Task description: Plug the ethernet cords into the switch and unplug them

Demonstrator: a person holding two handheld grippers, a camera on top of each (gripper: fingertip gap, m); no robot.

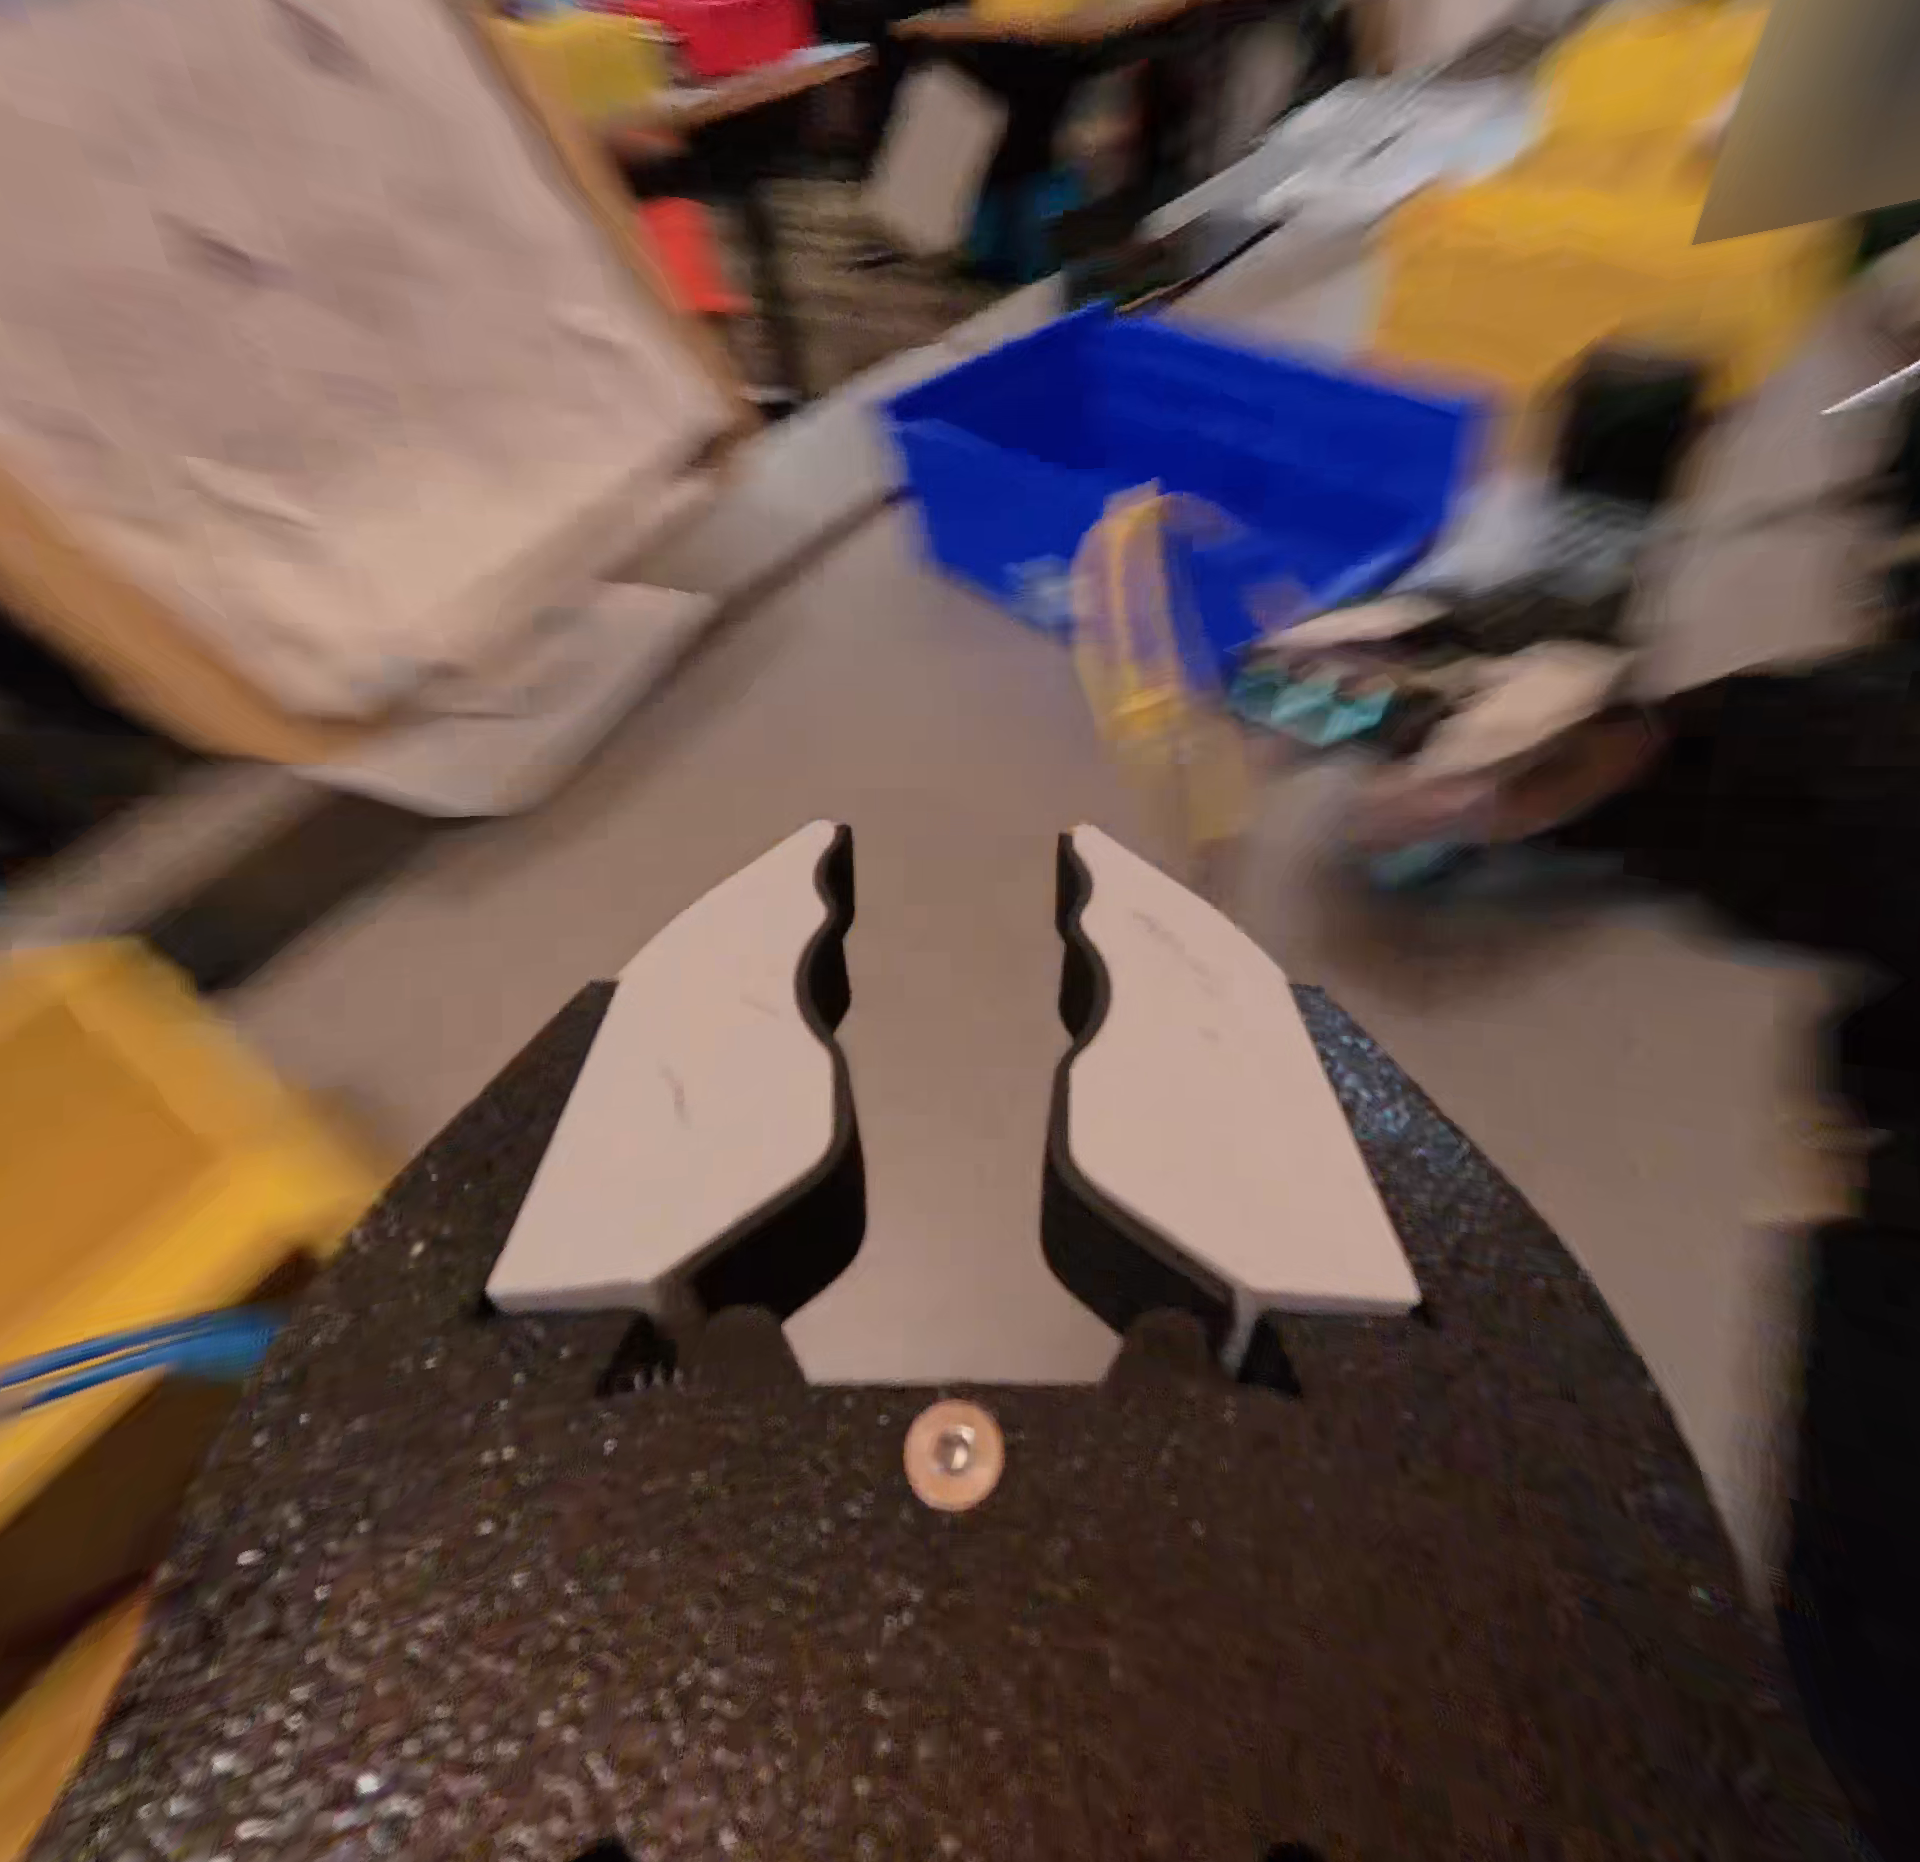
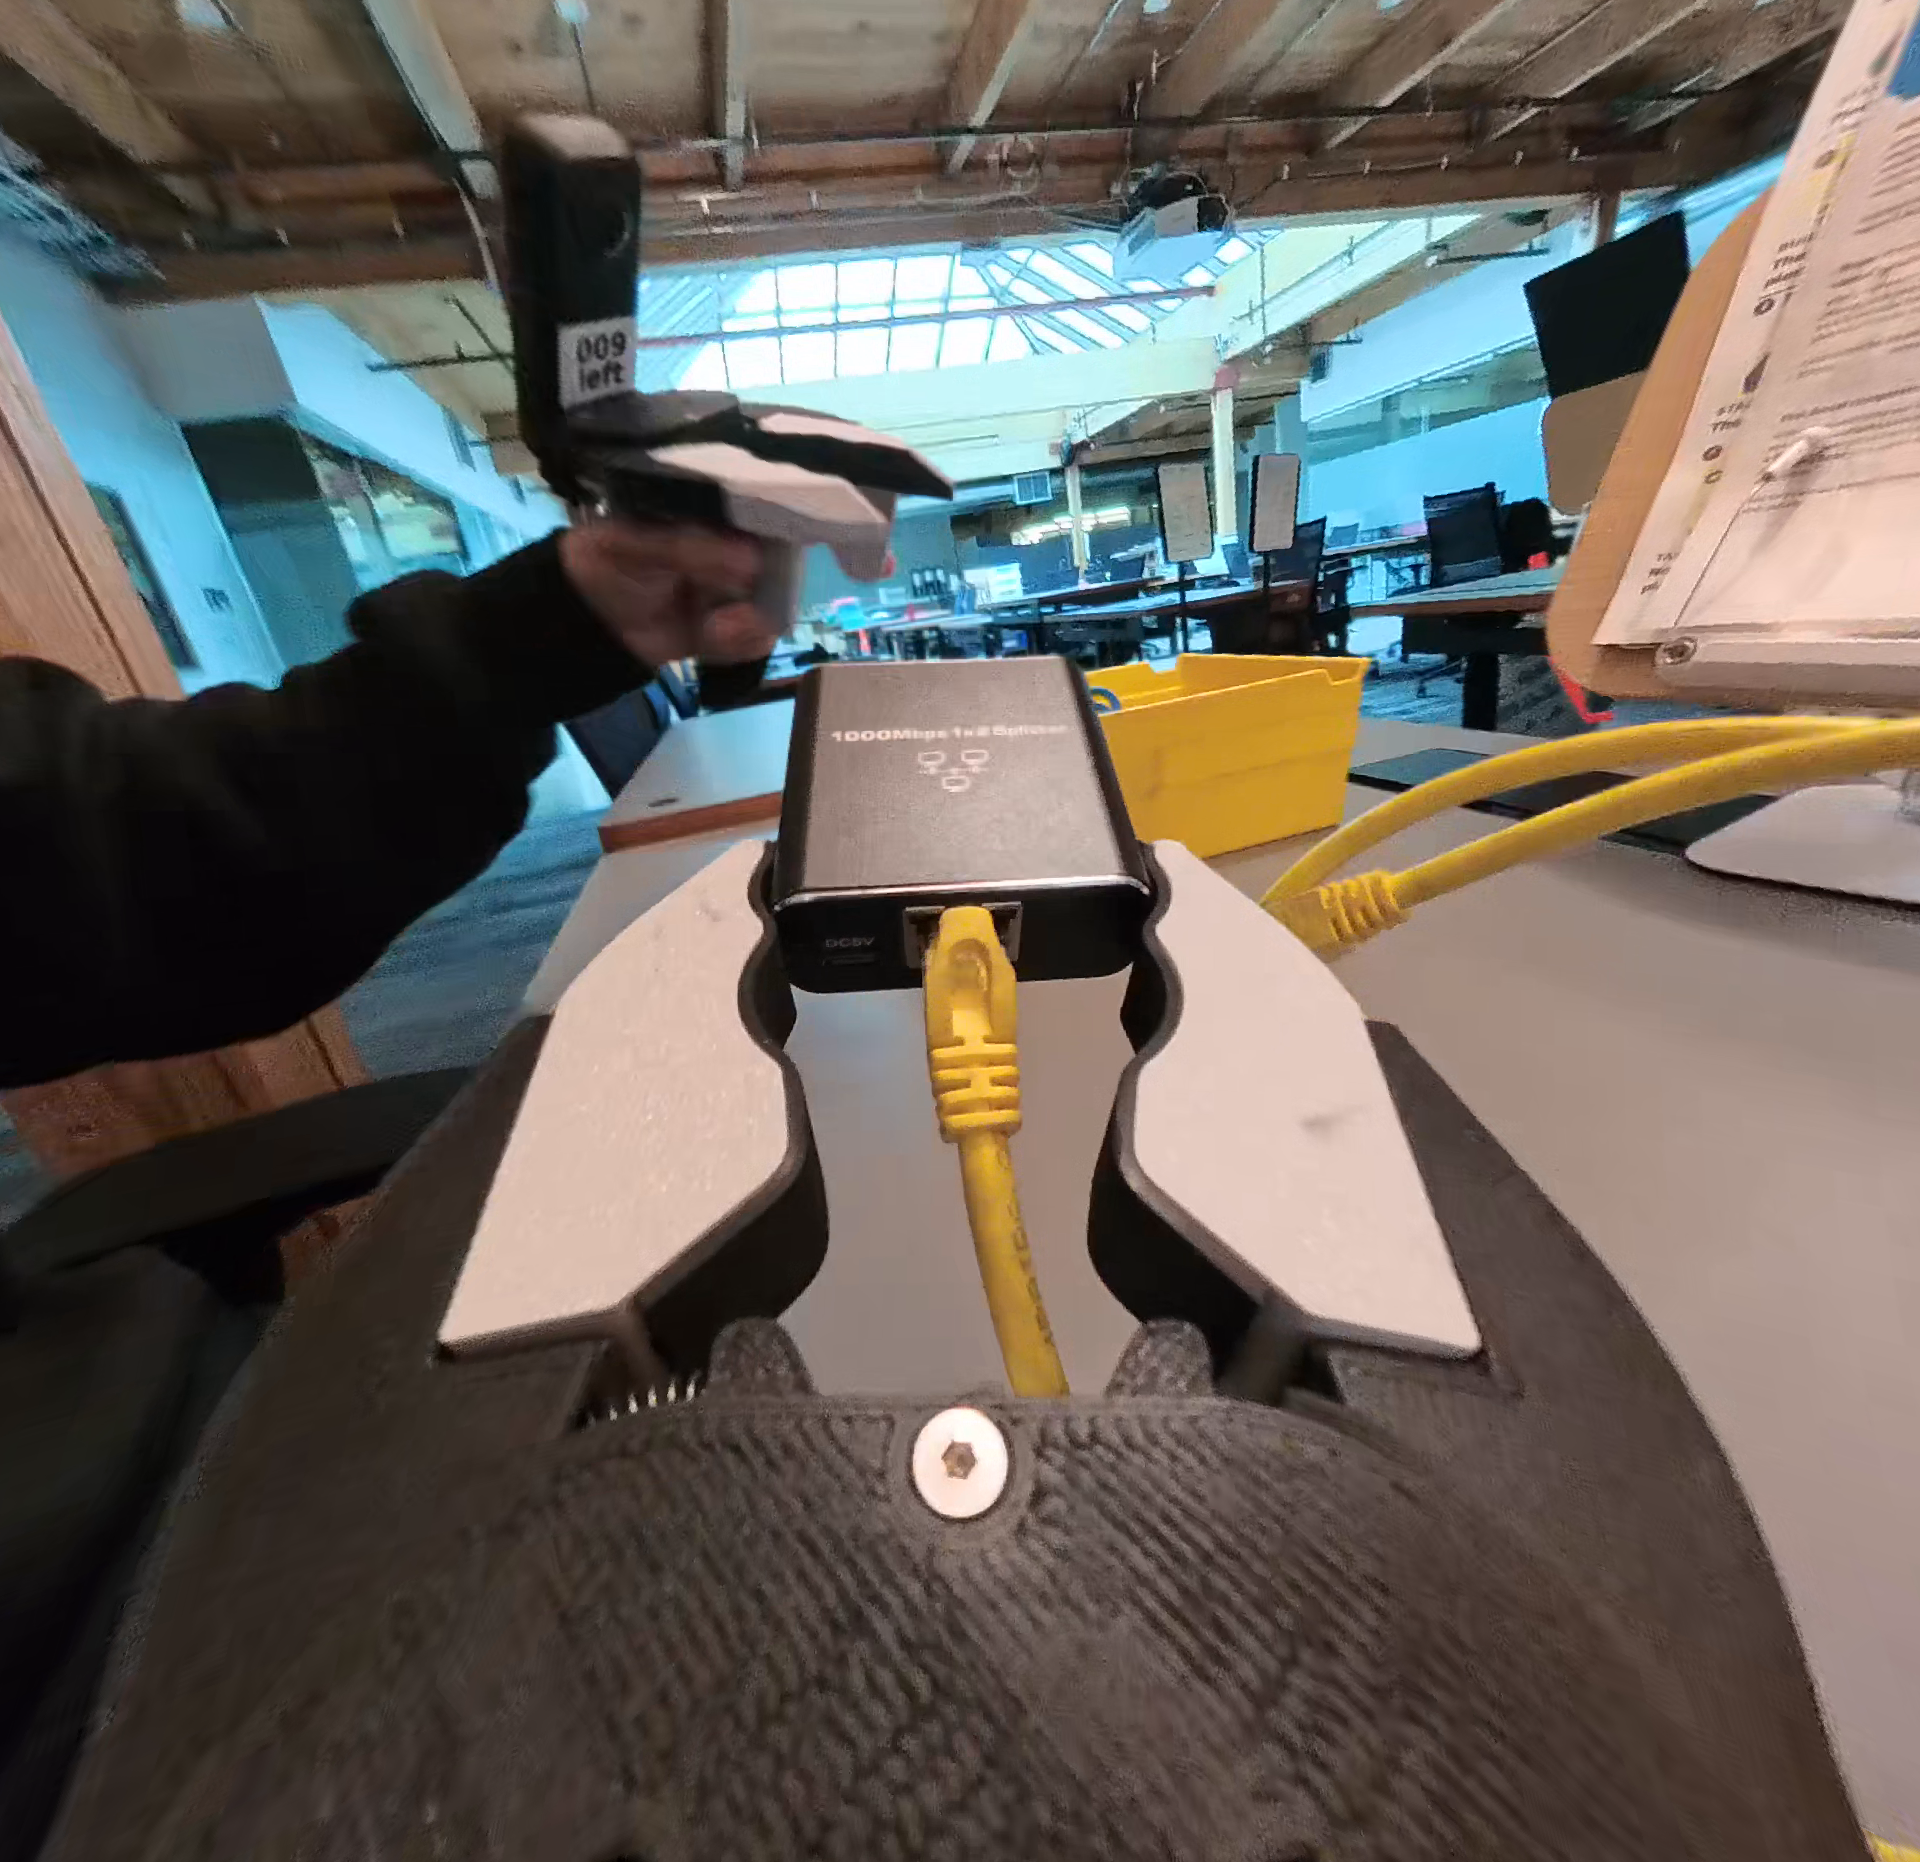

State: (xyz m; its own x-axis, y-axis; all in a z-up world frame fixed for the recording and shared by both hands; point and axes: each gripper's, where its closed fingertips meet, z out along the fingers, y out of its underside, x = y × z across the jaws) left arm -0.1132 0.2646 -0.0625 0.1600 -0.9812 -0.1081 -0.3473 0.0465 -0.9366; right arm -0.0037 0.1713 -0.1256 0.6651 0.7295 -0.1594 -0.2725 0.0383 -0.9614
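Gripping black switch: right hand-held gripper.

**What the views withhold**

Left wrist view: everything past the left gripper is smeared by motion. Ahead and right of the tips, a blue bin; contents unreadable. A yellow-and-blue object leans at its near side; kind cannot be told. Pale mass ahead-left, unidentifiable. Yellow bin beside the left finger, cut by the frame edge.

Right wrist view: the switch hides its far end. The plugged cord runs back under the right gripper, the rest unseen. Two more cords leave by the right edge. Person's sleeve cut off at left.
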